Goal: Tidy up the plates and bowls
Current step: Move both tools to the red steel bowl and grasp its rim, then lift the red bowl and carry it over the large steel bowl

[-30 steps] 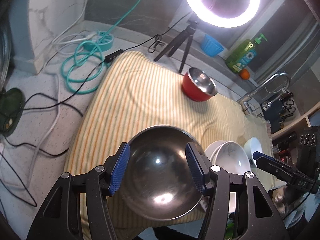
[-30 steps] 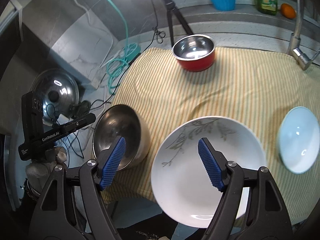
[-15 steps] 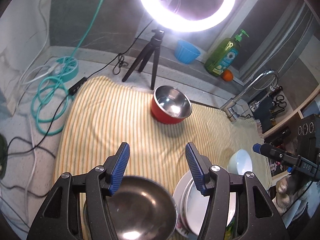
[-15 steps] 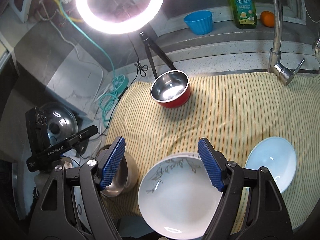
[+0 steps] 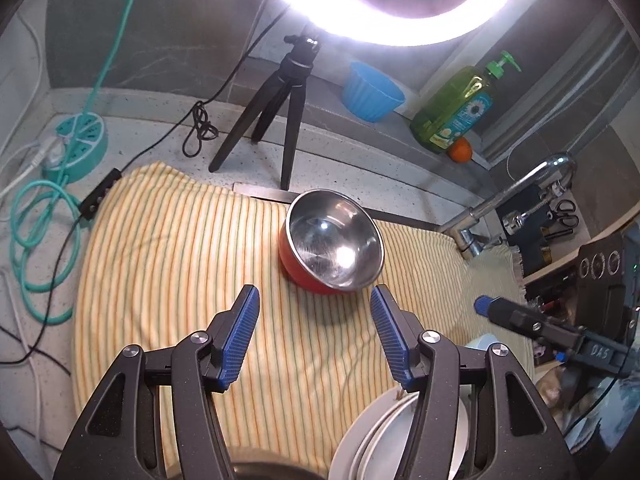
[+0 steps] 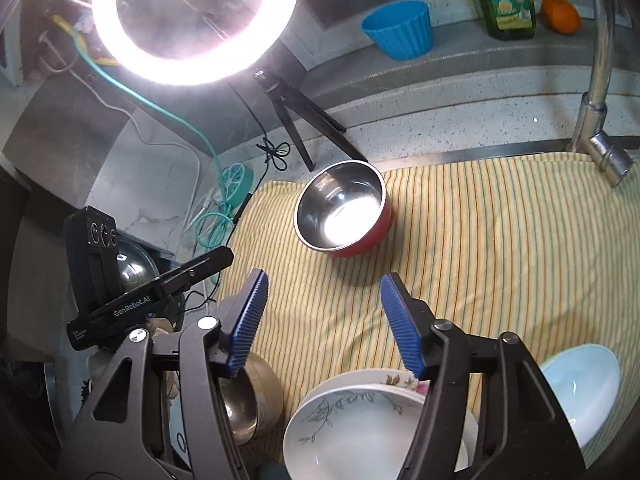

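A red bowl [image 5: 332,252] with a steel inside stands at the back of the yellow striped cloth [image 5: 160,260], just beyond my left gripper [image 5: 314,332]. That gripper is open with only cloth between its pads. My right gripper [image 6: 324,320] also faces the red bowl [image 6: 342,208]; its jaws are closing on nothing. Below the right gripper lie stacked white plates [image 6: 360,428], with a steel bowl [image 6: 248,400] to their left and a pale blue bowl [image 6: 580,384] to their right. The left wrist view catches the plates [image 5: 380,440] at its lower edge.
A ring light on a black tripod [image 5: 280,100] stands behind the cloth. A blue cup [image 5: 372,94], a green soap bottle [image 5: 460,108] and an orange [image 5: 460,148] sit on the ledge. A faucet [image 6: 600,80] rises at the right; teal cable [image 5: 36,240] and a power strip lie left.
Both grippers have moved forward over the cloth toward the red bowl. The steel bowl and the plates have slid to the bottom of the views. The right jaws have narrowed.
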Demonstrator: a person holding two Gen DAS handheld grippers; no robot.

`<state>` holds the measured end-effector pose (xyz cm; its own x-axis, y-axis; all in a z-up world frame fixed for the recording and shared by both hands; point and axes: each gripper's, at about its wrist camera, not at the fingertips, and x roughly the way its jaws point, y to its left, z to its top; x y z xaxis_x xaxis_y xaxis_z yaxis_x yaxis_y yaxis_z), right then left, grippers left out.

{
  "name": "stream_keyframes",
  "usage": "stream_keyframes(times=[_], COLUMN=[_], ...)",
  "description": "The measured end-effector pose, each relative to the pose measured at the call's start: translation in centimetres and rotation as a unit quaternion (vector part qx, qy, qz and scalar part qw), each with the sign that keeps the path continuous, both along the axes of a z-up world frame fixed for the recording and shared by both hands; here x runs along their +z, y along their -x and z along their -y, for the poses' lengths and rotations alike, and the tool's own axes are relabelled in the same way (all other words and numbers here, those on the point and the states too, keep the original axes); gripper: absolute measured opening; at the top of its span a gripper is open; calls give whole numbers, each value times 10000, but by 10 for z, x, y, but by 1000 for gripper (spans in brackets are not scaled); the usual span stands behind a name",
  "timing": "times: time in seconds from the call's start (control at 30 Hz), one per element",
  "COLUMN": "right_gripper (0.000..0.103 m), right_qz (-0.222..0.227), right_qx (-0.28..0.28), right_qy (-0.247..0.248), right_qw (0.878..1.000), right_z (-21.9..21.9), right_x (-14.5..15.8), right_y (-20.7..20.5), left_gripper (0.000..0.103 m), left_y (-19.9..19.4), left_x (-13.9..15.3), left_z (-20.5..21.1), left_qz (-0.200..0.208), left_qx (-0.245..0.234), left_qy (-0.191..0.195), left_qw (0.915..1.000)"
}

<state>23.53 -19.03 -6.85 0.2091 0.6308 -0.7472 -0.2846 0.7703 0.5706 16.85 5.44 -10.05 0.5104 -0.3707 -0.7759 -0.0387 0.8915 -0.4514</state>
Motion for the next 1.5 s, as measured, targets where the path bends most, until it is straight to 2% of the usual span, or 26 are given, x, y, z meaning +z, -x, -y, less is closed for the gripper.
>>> stream_keyframes(times=[0.2,0.27,0.37,0.5,0.6,0.67,0.77,0.9,1.2,1.37,1.5], right_gripper=[52,47,46,45,39,35,35,33,20,14,14], right_qz=[-308,-377,-463,-622,-721,-751,-783,-797,-742,-674,-653], right_qx=[-82,-108,-168,-255,-289,-293,-307,-298,-198,-186,-188], right_qy=[-37,-25,-25,-85,-129,-143,-153,-107,66,155,221], right_qw=[9995,9992,9988,9977,9969,9966,9963,9963,9970,9974,9974], right_z=[-8,-11,-12,-14,-16,-17,-19,-24,-34,-35,-36], right_x=[-30,-37,-48,-62,-71,-75,-78,-82,-88,-87,-88], right_y=[-24,-30,-39,-51,-58,-61,-64,-69,-71,-71,-70], left_gripper=[55,54,54,49,44,43,34,32,18,16,16], left_y=[-29,-39,-52,-66,-73,-76,-79,-81,-86,-85,-84], left_x=[-16,-20,-27,-37,-44,-48,-52,-56,-62,-62,-61], left_z=[-2,-4,-4,-5,-6,-5,-4,-1,5,9,9], left_qz=[-191,-232,-285,-397,-462,-492,-553,-592,-667,-650,-638], left_qx=[14,24,-27,-52,-69,-100,-145,-195,-309,-359,-366], left_qy=[1,-6,-6,6,-2,-23,-17,-26,-25,-63,-94], left_qw=[9998,9997,9996,9992,9989,9987,9984,9980,9973,9972,9972])
